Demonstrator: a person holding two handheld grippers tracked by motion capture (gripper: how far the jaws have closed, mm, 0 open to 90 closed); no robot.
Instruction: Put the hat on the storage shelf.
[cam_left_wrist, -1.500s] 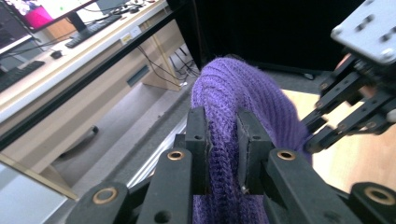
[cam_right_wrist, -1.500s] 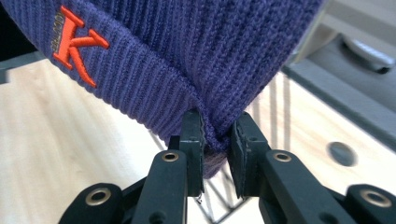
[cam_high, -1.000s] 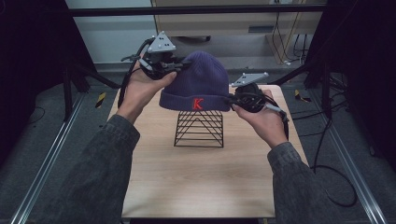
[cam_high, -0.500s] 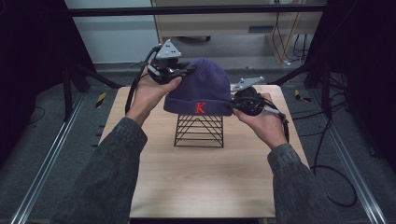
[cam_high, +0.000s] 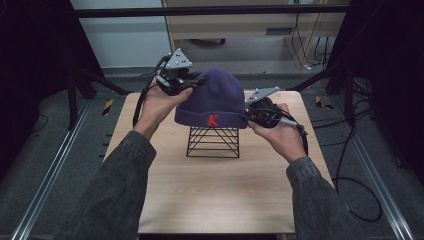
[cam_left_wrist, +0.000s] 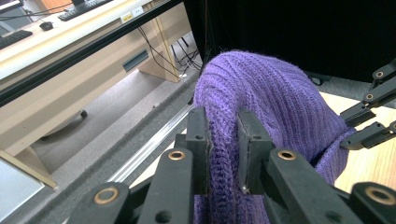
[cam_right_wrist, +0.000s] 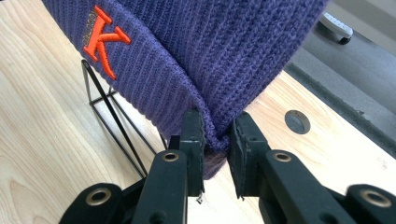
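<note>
A purple knit beanie (cam_high: 215, 100) with an orange K on its cuff rests over the top of a black wire stand (cam_high: 213, 141) at the middle of the table. My left gripper (cam_high: 192, 82) pinches the knit high on the beanie's far left side; in the left gripper view (cam_left_wrist: 223, 149) a fold of purple knit (cam_left_wrist: 261, 102) is squeezed between the pads. My right gripper (cam_high: 248, 116) is shut on the cuff's right edge; in the right gripper view (cam_right_wrist: 215, 140) the pads clamp the beanie's (cam_right_wrist: 187, 51) rim just above the stand's wires (cam_right_wrist: 116, 126).
The light wooden table (cam_high: 220, 195) has bare room in front of the stand. A round hole (cam_right_wrist: 297, 122) lies in the tabletop near the right gripper. Aluminium rails (cam_high: 50, 175) run along both sides, and cables (cam_high: 350, 165) trail off to the right.
The beanie has come down onto the wire stand, with the left hand lowering its side. The right hand has hardly moved. Both grips are unchanged.
</note>
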